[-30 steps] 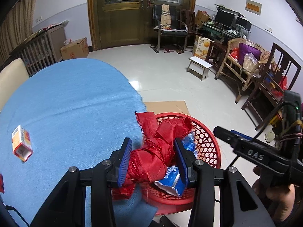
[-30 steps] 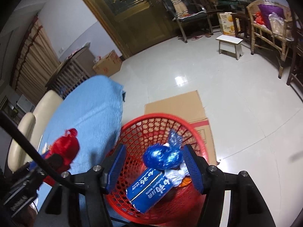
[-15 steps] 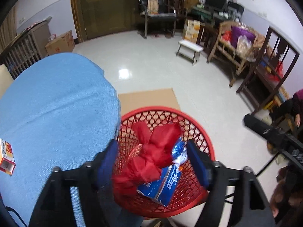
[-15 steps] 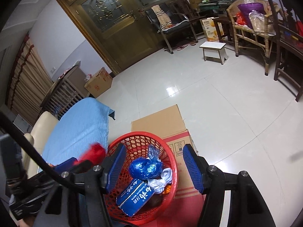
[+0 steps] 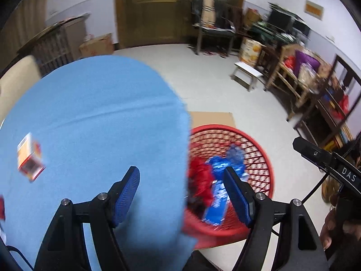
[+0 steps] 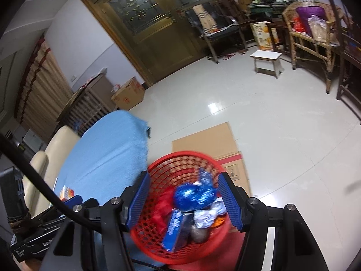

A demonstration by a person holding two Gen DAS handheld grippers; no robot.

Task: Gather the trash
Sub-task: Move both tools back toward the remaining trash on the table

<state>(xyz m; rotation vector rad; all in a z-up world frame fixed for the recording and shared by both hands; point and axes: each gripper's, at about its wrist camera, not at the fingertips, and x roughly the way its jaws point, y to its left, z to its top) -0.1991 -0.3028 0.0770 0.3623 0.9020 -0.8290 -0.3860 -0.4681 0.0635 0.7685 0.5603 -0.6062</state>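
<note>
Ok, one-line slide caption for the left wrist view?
Open left gripper over blue-clothed table; red bag lies in red basket.

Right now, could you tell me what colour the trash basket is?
Red, an open lattice basket; the right wrist view shows it best.

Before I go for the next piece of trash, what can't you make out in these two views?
- Small orange and white carton on the blue tablecloth: left wrist view, print lost to motion blur.
- Red item: cut off by the left edge.
- Red mesh basket bottom: right wrist view, hidden under the shiny blue foil bag and wrappers.
</note>
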